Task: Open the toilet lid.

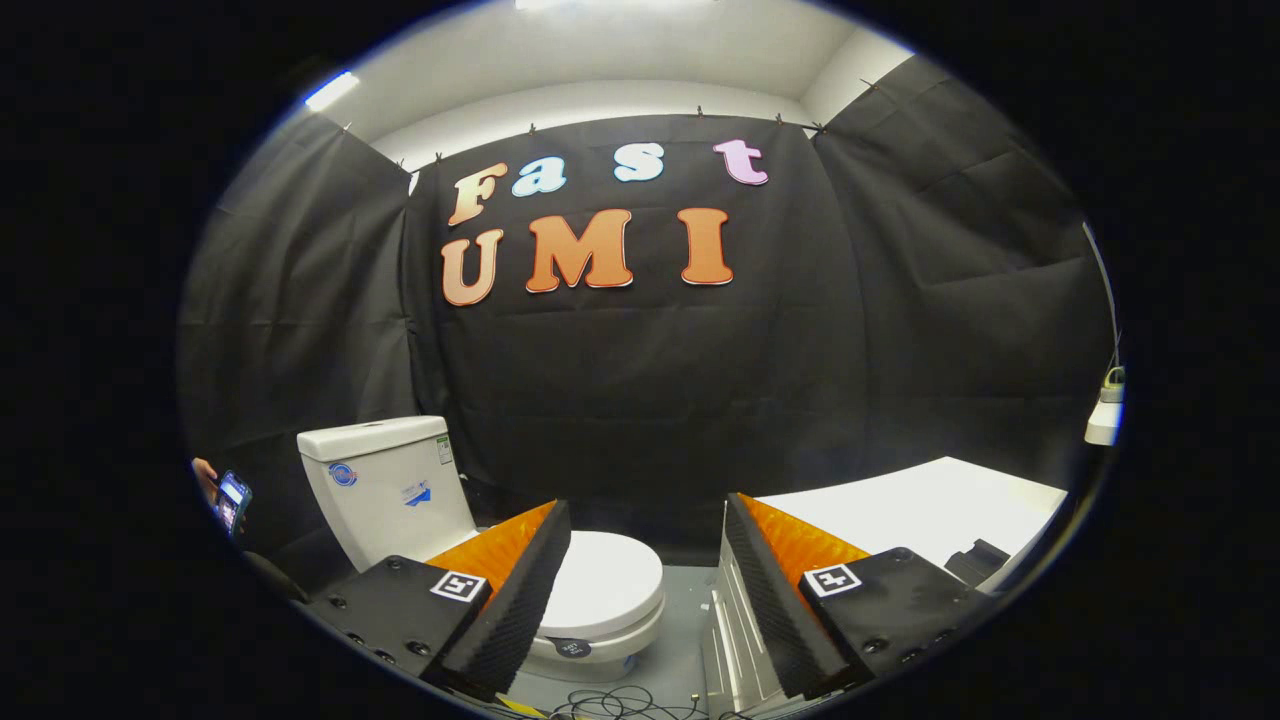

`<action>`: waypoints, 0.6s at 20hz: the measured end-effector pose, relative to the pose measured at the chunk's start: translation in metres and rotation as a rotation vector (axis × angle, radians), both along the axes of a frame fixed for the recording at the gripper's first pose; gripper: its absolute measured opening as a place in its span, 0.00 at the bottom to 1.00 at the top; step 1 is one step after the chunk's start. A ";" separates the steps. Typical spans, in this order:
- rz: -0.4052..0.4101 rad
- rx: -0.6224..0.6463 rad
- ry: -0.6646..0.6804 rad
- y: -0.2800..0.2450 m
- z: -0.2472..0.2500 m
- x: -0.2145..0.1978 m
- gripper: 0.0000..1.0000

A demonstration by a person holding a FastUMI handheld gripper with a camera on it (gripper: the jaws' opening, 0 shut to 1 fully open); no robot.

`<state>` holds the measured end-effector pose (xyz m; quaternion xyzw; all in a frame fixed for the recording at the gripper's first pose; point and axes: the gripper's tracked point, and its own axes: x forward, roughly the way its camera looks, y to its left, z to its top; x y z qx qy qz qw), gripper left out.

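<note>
The gripper hung well short of the toilet with its fingers spread wide and empty, likely to reach the closed lid lying flat beyond the left finger.

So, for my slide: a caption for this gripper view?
Open gripper approaches the toilet, its lid down just beyond the left finger.

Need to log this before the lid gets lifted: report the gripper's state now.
Gripper: open, fingers spread wide and holding nothing. The closed toilet lid lies ahead, between the fingers and partly behind the left one.
</note>
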<state>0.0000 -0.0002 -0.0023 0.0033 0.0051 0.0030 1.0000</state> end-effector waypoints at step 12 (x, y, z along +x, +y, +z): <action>0.007 0.007 0.011 0.001 -0.003 0.001 1.00</action>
